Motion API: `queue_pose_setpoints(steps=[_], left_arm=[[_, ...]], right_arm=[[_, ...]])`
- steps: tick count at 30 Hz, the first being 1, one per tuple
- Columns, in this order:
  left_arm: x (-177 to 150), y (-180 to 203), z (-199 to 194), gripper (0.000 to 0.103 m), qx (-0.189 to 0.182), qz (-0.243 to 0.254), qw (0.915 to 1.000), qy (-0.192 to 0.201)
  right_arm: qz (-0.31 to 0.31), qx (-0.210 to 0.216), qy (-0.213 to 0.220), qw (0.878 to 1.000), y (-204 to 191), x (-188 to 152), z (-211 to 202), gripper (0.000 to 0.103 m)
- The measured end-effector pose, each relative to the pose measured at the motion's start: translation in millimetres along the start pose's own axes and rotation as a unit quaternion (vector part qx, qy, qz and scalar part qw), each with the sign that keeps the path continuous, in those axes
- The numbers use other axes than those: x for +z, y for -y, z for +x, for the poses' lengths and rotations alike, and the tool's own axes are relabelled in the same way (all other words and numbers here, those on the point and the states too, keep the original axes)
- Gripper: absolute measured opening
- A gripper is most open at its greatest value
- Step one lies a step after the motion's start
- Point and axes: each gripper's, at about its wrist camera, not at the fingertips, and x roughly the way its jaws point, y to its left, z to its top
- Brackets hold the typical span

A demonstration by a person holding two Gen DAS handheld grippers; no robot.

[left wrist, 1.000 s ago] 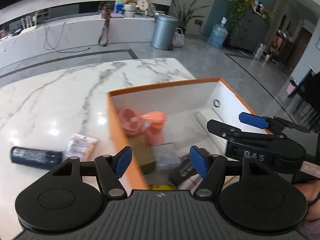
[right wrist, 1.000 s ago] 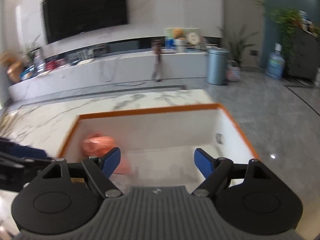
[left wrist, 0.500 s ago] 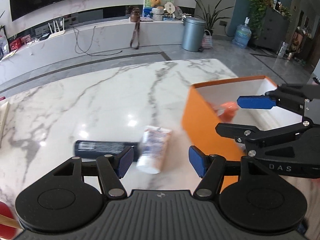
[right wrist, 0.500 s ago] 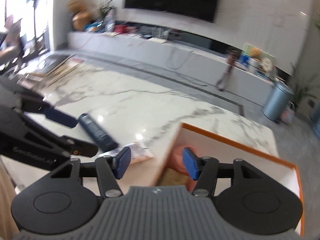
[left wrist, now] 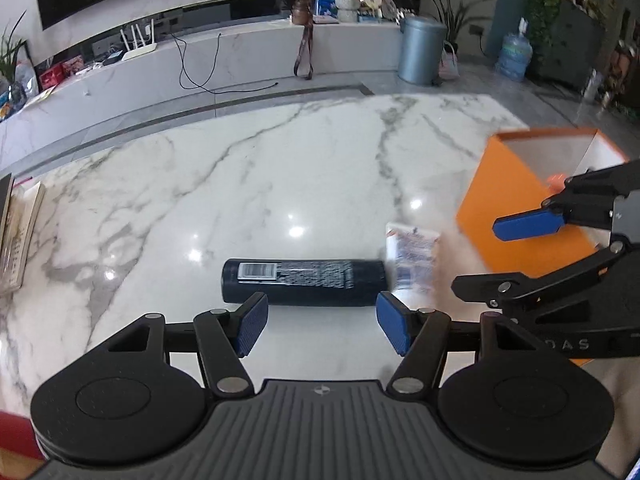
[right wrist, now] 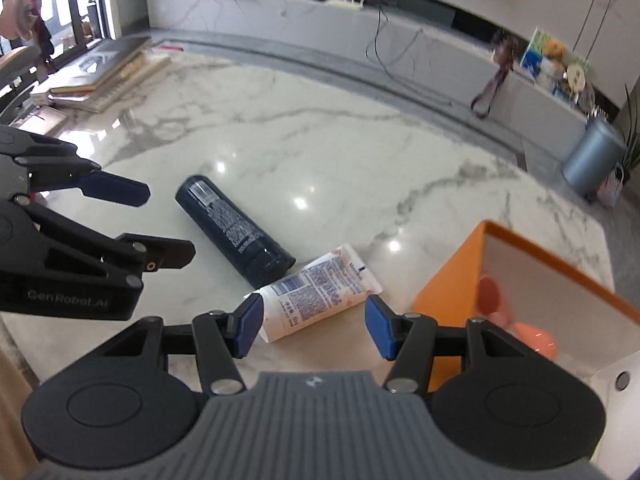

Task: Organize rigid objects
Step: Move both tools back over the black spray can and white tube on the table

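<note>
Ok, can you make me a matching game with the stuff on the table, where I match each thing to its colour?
Things:
1. bottle
2. tube
3. box
4. gripper pads

Colours:
A. orange outside, white inside
B. blue
C. very dark, nearly black, with a white label
D. white with blue print

Pairs: 1-C, 2-D, 3-A, 4-B
</note>
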Motion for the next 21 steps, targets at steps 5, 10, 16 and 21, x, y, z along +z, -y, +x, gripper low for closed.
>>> queue_pose_setpoints(steps=[5,10,16,21], left_arm=[[-2.9,7.8,18.6,0.075,0.006,0.088,0.9961,0.006],[-13.6,28.4,34.7,0.076,0.031,0.241,0.9699,0.015],[-16.7,35.5,53.5,0.076,0.031,0.293,0.9554,0.015],[-16.1,34.7,65.4,0.073,0.024,0.289,0.9569,0.01]], right_arm=[[0.04,-0.004,-0.03,0.999,6.5,6.5,27.1,0.058],[0.082,-0.004,-0.049,0.995,11.3,15.0,46.3,0.062],[0.123,0.012,-0.072,0.99,17.1,14.2,63.6,0.065],[0.14,0.036,-0.087,0.986,18.8,17.0,72.8,0.067]])
